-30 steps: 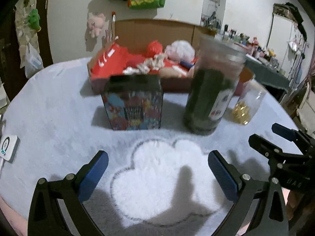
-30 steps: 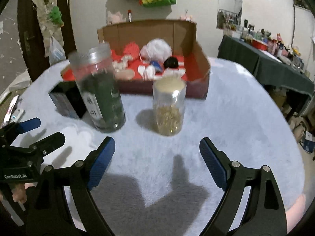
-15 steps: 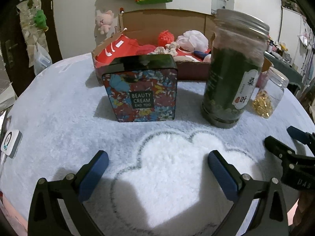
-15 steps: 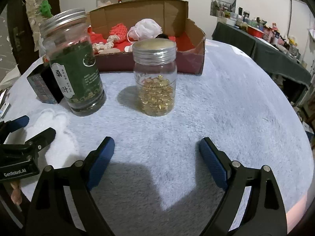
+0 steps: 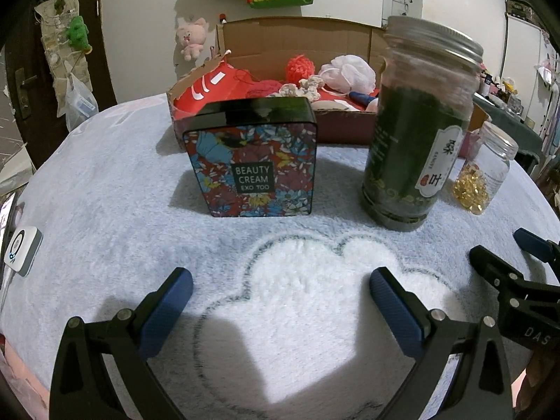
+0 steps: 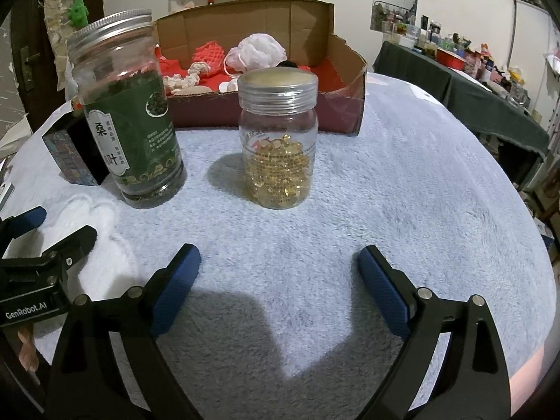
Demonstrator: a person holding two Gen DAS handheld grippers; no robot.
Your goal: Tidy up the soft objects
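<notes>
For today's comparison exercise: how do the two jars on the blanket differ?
The green jar is taller than the clear jar. The green jar has a metal lid and a green label; the clear jar has a clear plastic lid. The green jar holds dark leaves; the clear jar holds golden capsules. Both stand upright and capped.

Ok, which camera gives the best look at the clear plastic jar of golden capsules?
The right wrist view: the clear plastic jar of golden capsules stands whole and central, lid to base. In the left wrist view it sits at the right edge, partly hidden behind the tall green-labelled jar.

Capsule jar (image 6: 278, 147) beyond opening, empty right hand-held gripper (image 6: 278, 280)
</notes>
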